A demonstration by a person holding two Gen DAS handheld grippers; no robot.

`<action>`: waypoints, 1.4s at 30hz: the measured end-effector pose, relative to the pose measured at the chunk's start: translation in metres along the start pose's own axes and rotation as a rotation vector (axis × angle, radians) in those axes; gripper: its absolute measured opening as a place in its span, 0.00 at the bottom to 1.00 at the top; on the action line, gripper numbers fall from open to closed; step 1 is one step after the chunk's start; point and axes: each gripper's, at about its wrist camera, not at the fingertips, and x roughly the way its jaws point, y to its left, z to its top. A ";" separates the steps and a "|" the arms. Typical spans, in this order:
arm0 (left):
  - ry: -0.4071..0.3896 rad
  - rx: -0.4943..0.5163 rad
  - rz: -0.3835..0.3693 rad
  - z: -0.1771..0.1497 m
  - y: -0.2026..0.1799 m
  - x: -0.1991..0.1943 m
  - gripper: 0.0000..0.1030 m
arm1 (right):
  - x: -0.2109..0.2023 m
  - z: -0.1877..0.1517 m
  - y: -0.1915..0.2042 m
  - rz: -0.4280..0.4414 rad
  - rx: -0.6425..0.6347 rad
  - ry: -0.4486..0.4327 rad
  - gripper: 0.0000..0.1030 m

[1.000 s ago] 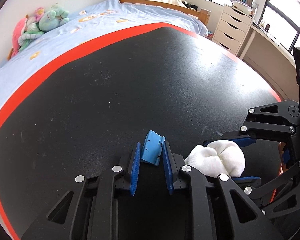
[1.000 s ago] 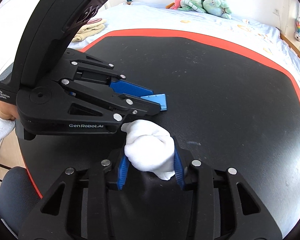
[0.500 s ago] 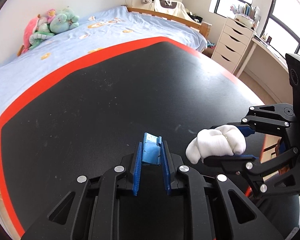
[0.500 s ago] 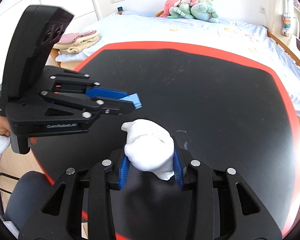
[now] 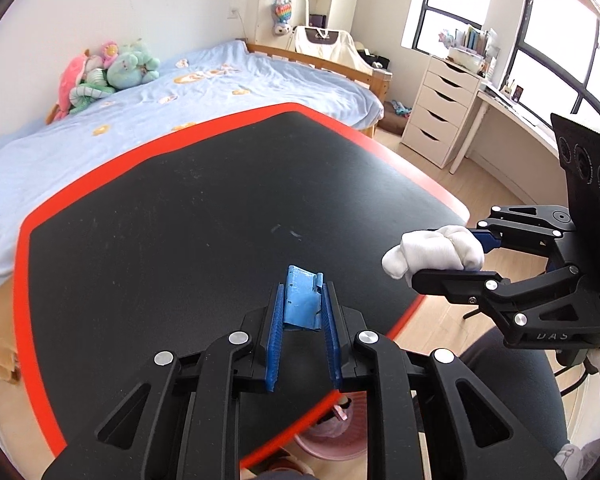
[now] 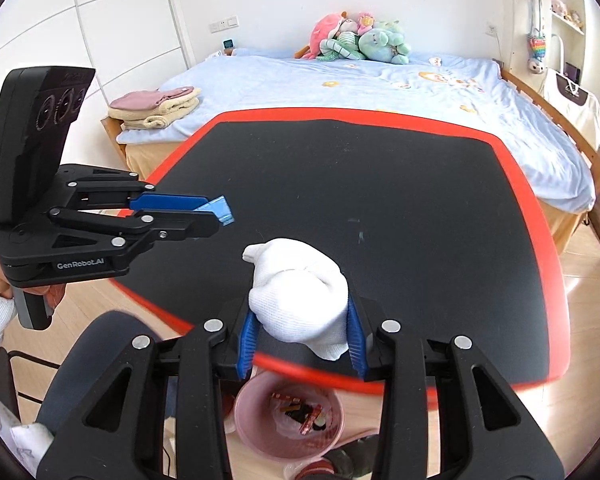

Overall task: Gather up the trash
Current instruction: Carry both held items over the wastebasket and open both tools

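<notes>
Contents of the pink bin [image 6: 288, 420] on the floor are hard to make out: a few red and dark scraps show, and the right gripper's body cuts off the bin's sides. From the left wrist view only a sliver of that bin [image 5: 332, 436] peeks under the tabletop's edge. How far the blue scrap [image 5: 303, 302] reaches back between the pads is hidden by the pads themselves.

Both grippers hang over the near red border of the black tabletop [image 6: 380, 184], whose dark surface stretches bare toward the bed [image 6: 380, 84]. Wooden floor and a dark chair seat [image 6: 96, 356] lie below the edge.

Held level, the left gripper [image 5: 303, 312] has its jaws pinched narrow on the blue scrap, which juts past the tips. Beside it the right gripper [image 6: 300, 320] has its jaws spread wider, clamping a white crumpled wad [image 6: 298, 298] that bulges forward, directly above the bin's mouth.
</notes>
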 end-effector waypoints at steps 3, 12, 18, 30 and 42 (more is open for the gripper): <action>-0.002 -0.002 -0.005 -0.013 -0.011 -0.009 0.18 | -0.017 -0.017 0.007 0.000 0.006 0.001 0.36; 0.018 0.006 -0.030 -0.050 -0.038 -0.022 0.18 | -0.048 -0.063 0.026 -0.020 0.013 0.019 0.36; 0.038 0.007 -0.044 -0.071 -0.049 -0.026 0.18 | -0.050 -0.086 0.036 -0.028 0.016 0.047 0.36; 0.057 0.006 -0.055 -0.088 -0.057 -0.029 0.18 | -0.052 -0.100 0.042 -0.016 0.025 0.057 0.36; 0.030 -0.020 -0.046 -0.088 -0.053 -0.027 0.70 | -0.052 -0.100 0.035 -0.008 0.063 0.044 0.81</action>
